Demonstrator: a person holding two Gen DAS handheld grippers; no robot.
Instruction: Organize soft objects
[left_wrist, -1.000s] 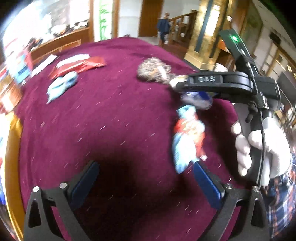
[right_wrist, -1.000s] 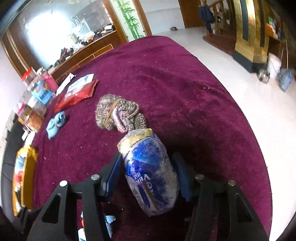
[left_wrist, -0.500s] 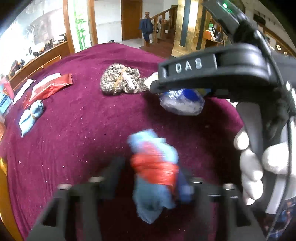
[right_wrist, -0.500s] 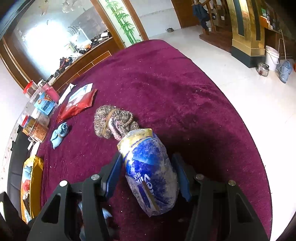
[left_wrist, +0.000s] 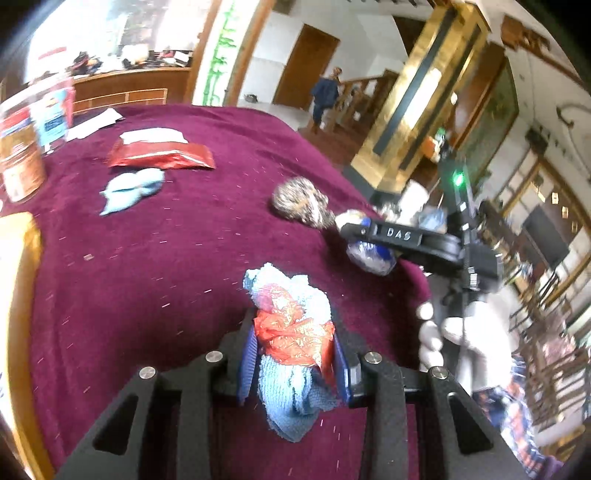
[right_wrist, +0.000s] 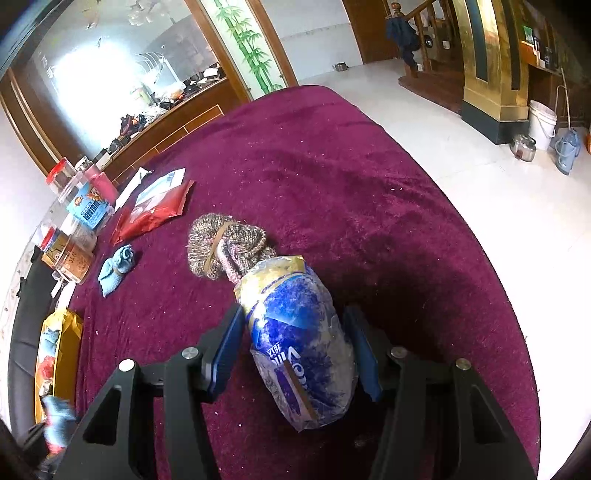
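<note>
My left gripper (left_wrist: 293, 360) is shut on a blue cloth bundle wrapped in red foil (left_wrist: 293, 332), held above the maroon table (left_wrist: 166, 258). My right gripper (right_wrist: 295, 350) is shut on a blue and gold plastic packet (right_wrist: 299, 339), just in front of a brown knitted bundle (right_wrist: 221, 247). The right gripper and its packet (left_wrist: 369, 254) also show in the left wrist view, beside the knitted bundle (left_wrist: 299, 201). A small light-blue cloth roll (left_wrist: 129, 188) lies further left and also shows in the right wrist view (right_wrist: 116, 267).
A red foil pouch (left_wrist: 162, 155) with white paper lies at the far side. Jars (right_wrist: 81, 221) stand along the left edge. A yellow tray (right_wrist: 59, 354) sits at the near left. The table's curved edge drops to white floor (right_wrist: 517, 229) on the right.
My left gripper closed on the blue and red cloth bundle and lifted it off the table. My right gripper kept hold of the blue packet, nearly still.
</note>
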